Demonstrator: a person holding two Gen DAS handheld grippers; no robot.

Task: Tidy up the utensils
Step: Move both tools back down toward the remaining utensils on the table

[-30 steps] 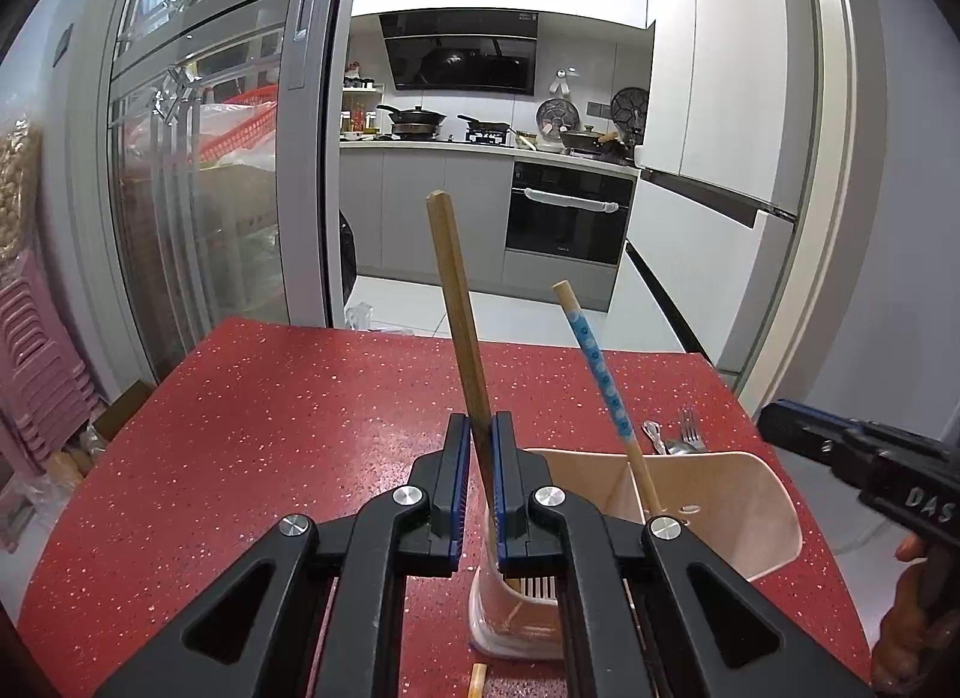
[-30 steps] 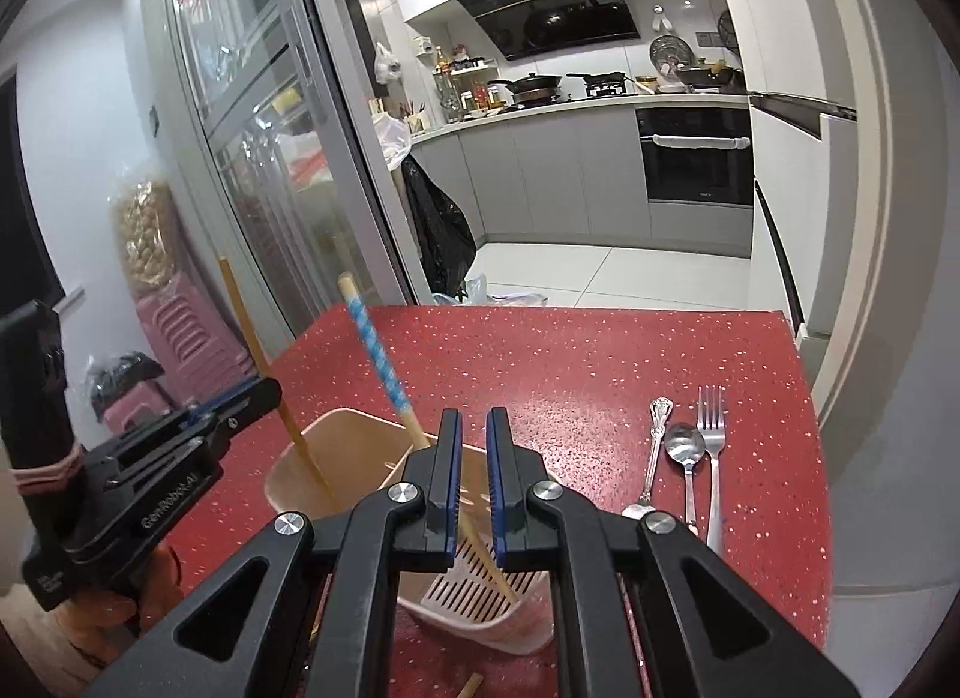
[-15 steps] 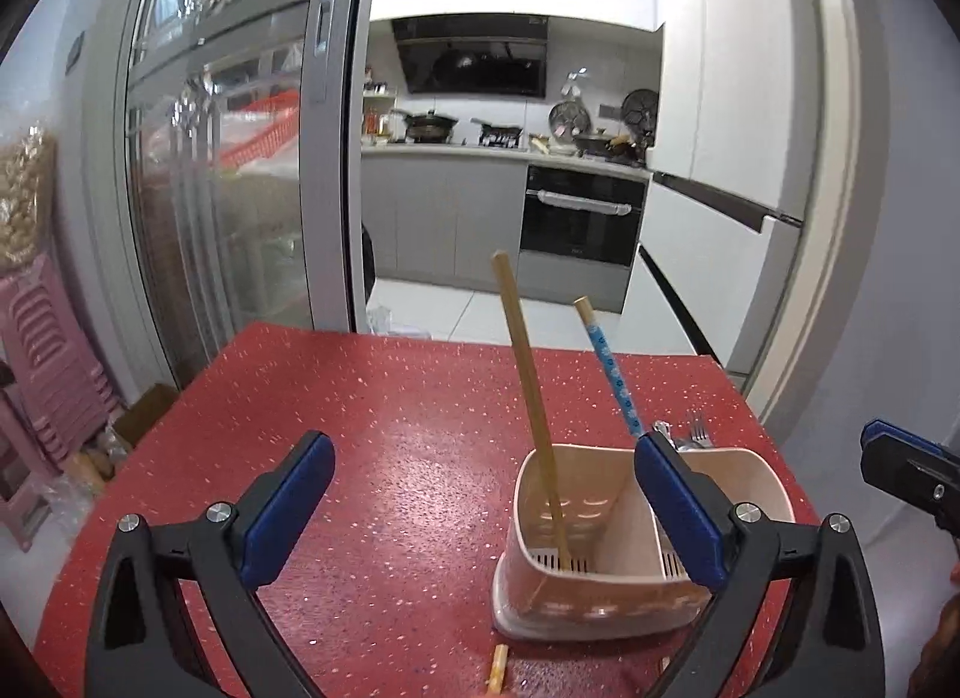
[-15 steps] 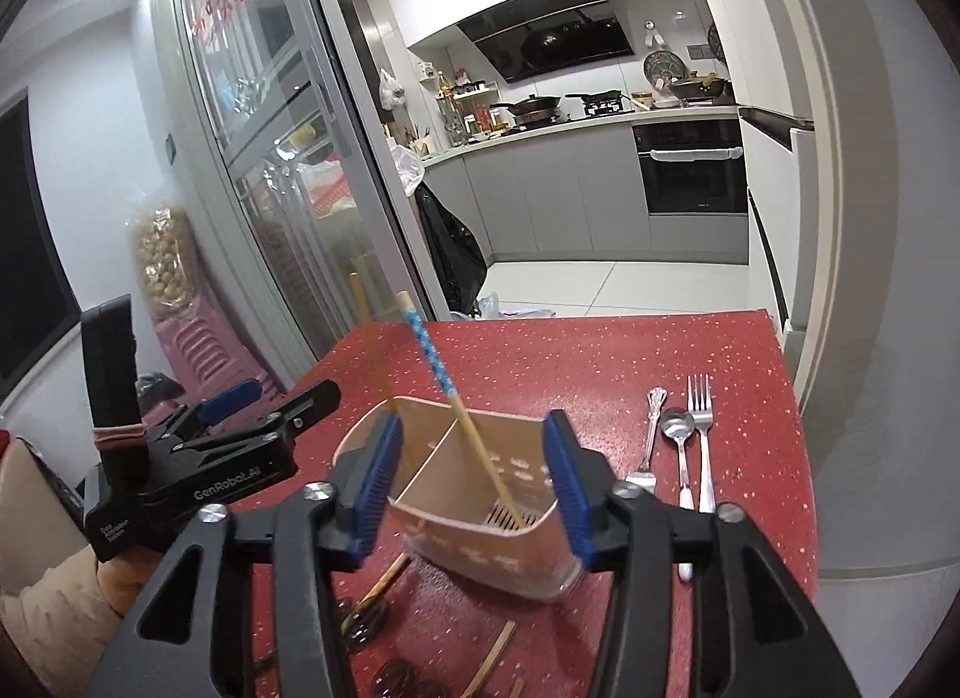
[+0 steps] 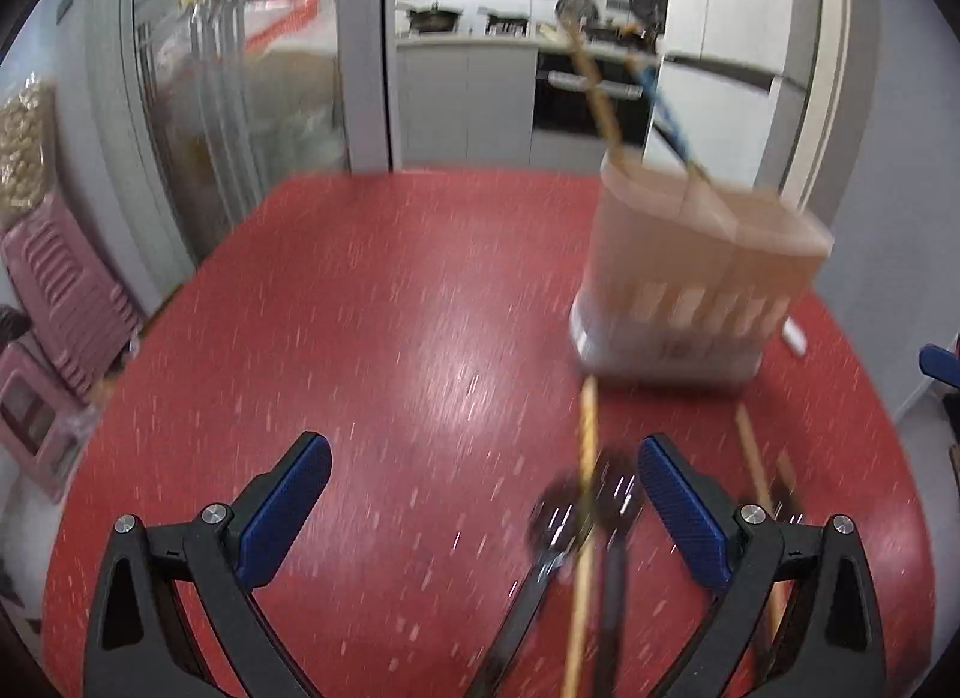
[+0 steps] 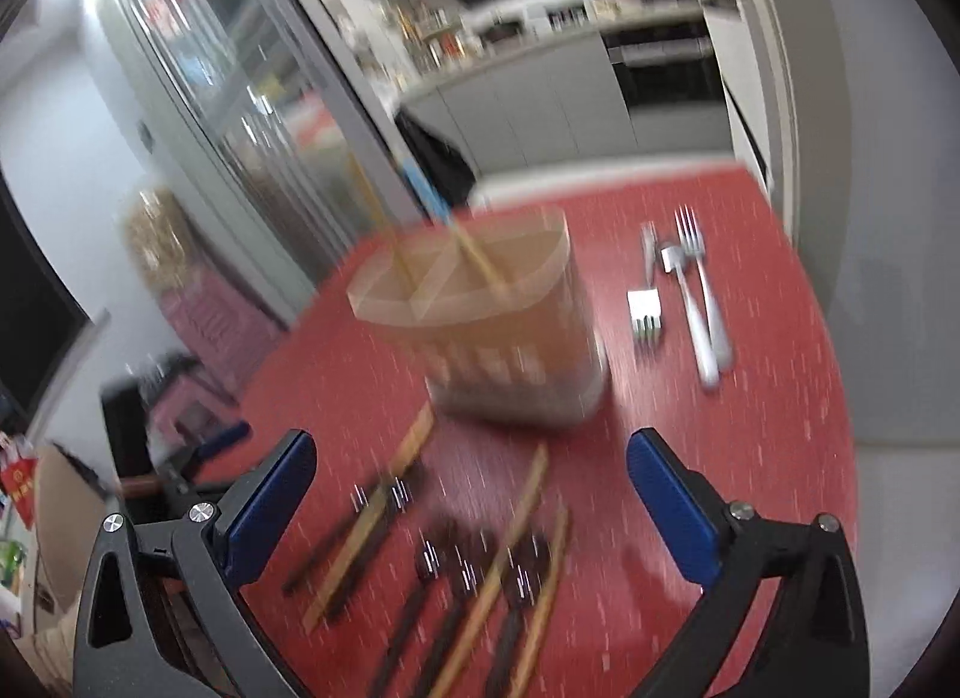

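Note:
A beige utensil holder (image 5: 696,278) stands on the red table (image 5: 390,338) and holds two chopsticks, one plain (image 5: 594,98) and one with a blue pattern (image 5: 666,104). It also shows in the right wrist view (image 6: 498,326). My left gripper (image 5: 480,494) is open and empty, low over the table, above a wooden chopstick (image 5: 585,488) and dark spoons (image 5: 558,524). My right gripper (image 6: 471,494) is open and empty above several wooden chopsticks (image 6: 516,524) and dark spoons (image 6: 456,554). Both views are blurred.
Silver forks and a spoon (image 6: 690,290) lie on the table right of the holder. The left gripper's body (image 6: 150,458) shows at the table's left edge. Pink stools (image 5: 54,302) and a glass sliding door (image 5: 240,98) stand left of the table.
Both grippers released their chopsticks into the holder, opened wide, then pulled back and dropped low over the loose utensils near the table's front.

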